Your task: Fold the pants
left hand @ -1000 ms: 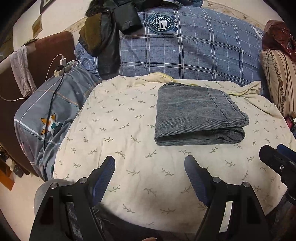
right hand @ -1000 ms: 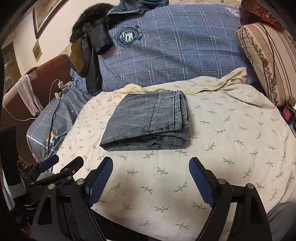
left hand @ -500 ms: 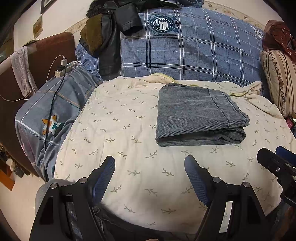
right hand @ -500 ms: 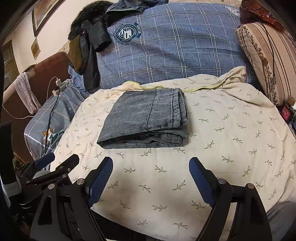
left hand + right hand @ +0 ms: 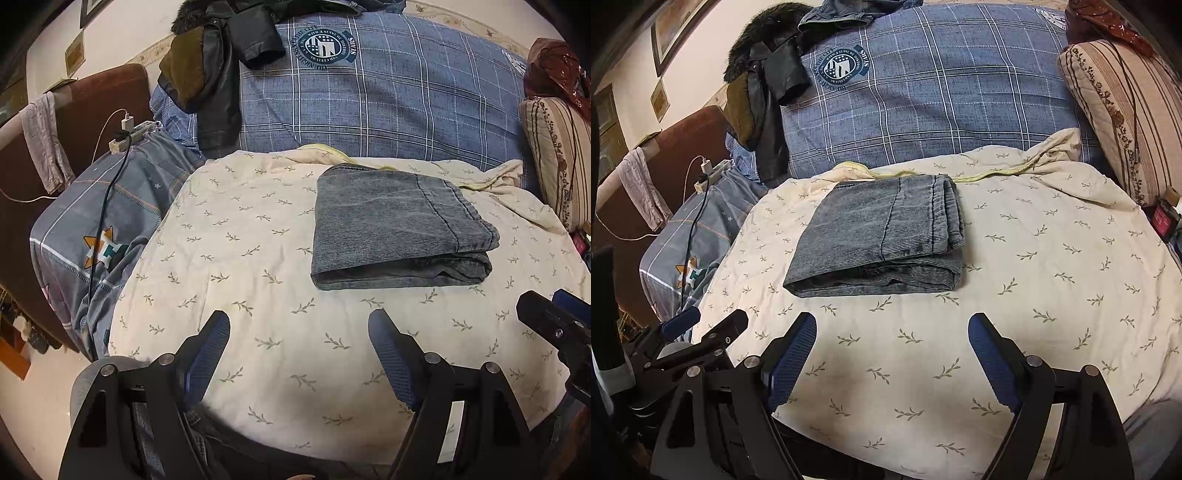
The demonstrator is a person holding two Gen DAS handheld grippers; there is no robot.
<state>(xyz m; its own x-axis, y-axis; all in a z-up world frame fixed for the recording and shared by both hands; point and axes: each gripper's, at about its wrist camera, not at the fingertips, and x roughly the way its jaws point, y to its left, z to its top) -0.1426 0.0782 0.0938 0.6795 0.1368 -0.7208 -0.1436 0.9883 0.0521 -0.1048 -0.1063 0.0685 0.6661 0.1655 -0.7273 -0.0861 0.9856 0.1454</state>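
grey denim pants (image 5: pixel 399 229) lie folded into a thick rectangle on a cream leaf-print quilt (image 5: pixel 258 280), toward its far side, just before a blue plaid duvet (image 5: pixel 388 99) with a round crest. the left gripper (image 5: pixel 299 332) and the right gripper (image 5: pixel 892 336) both hang above the quilt's near edge with blue-padded jaws spread wide and holding nothing, well apart from the pants. a dark jacket (image 5: pixel 218 81) drapes over the duvet's left end, and a striped pillow (image 5: pixel 1123 114) stands at the right.
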